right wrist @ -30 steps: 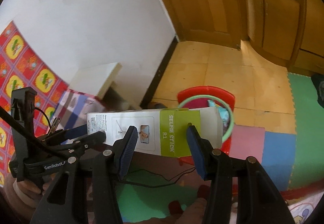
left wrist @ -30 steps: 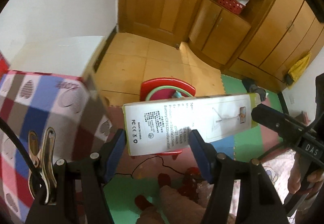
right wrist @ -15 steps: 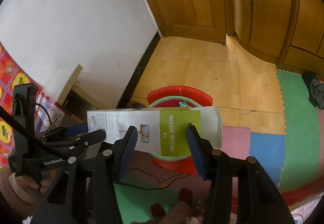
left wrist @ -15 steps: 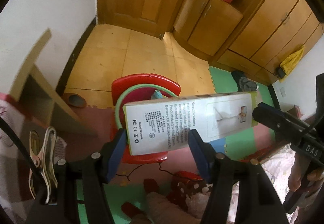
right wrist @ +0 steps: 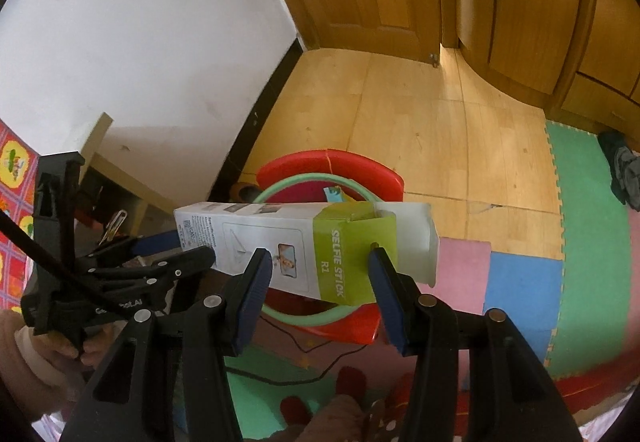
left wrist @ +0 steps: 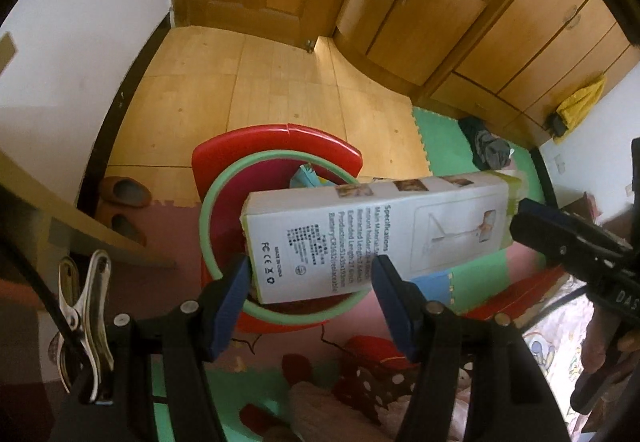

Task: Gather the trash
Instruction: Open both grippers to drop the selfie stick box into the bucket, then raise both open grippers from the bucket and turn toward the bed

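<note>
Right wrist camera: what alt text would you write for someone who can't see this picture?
A white and green selfie stick box is held level between the right gripper and the left gripper, which grips its far end, above a red bin with a green rim. The bin stands where wooden floor meets coloured foam mats.

Two wrist fisheyes, close above, angled downward over the shared box [left wrist: 372,238] [right wrist: 304,246] and bin [left wrist: 280,226] [right wrist: 332,178].

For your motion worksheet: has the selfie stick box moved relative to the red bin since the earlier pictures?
Yes. The selfie stick box, carried by both grippers, now hangs over the red bin.
</note>
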`<state>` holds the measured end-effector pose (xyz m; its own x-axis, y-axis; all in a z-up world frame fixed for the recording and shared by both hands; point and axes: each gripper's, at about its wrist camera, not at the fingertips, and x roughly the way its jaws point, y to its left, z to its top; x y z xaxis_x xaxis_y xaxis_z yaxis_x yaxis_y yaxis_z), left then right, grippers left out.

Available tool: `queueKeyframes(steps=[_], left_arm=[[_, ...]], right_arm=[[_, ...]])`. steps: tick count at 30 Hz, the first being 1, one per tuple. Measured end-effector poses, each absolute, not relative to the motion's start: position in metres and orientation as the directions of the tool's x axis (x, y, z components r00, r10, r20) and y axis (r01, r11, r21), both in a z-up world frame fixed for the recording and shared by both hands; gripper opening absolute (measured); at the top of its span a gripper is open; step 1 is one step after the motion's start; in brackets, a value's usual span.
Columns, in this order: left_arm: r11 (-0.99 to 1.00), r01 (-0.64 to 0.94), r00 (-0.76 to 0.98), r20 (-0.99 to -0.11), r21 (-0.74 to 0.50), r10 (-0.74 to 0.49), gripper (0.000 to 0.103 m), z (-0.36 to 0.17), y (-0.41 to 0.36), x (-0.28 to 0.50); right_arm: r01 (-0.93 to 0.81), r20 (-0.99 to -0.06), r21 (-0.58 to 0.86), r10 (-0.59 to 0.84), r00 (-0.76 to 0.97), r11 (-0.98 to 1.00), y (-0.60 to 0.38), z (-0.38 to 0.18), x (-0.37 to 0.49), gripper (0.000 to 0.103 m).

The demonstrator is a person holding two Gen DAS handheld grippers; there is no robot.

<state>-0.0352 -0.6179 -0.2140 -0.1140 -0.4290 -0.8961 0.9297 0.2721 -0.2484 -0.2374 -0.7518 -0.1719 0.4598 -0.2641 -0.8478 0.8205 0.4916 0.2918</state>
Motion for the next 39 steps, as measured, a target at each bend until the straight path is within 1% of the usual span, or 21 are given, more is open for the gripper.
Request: queueKeyframes(steps=[10,16,21,28,39], left_arm=[[0.275,0.930,-0.131,-0.919,-0.244,-0.373,0.066,-0.268,-0.645,-0.033],[0.263,0.939,-0.128,-0.935,-0.221,-0.330,0.065,-0.291,-0.657,-0.033],[0.276,0.937,-0.125,-0.943,-0.214,-0.307,0.066,-0.298,-0.659,-0.036],[0.308,0.933,-0.090,-0.948,-0.187,-0.305,0.066,-0.286,-0.654,-0.042],[0.387,0.897,-0.066,-0.930,-0.215,-0.362,0.066,-0.235,-0.636,-0.045]], right_arm=[[0.826,-0.872,0.294,-0.220,0.438,0.482,-0.768,-0.215,-0.232,0.052],[0.805,-0.866,0.309,-0.199,0.458,0.507,-0.769,-0.218,-0.223,0.052],[0.787,-0.863,0.316,-0.183,0.470,0.531,-0.765,-0.217,-0.219,0.052],[0.765,-0.857,0.316,-0.177,0.483,0.561,-0.755,-0.209,-0.211,0.052],[0.729,-0.834,0.333,-0.174,0.524,0.598,-0.735,-0.187,-0.203,0.052]])
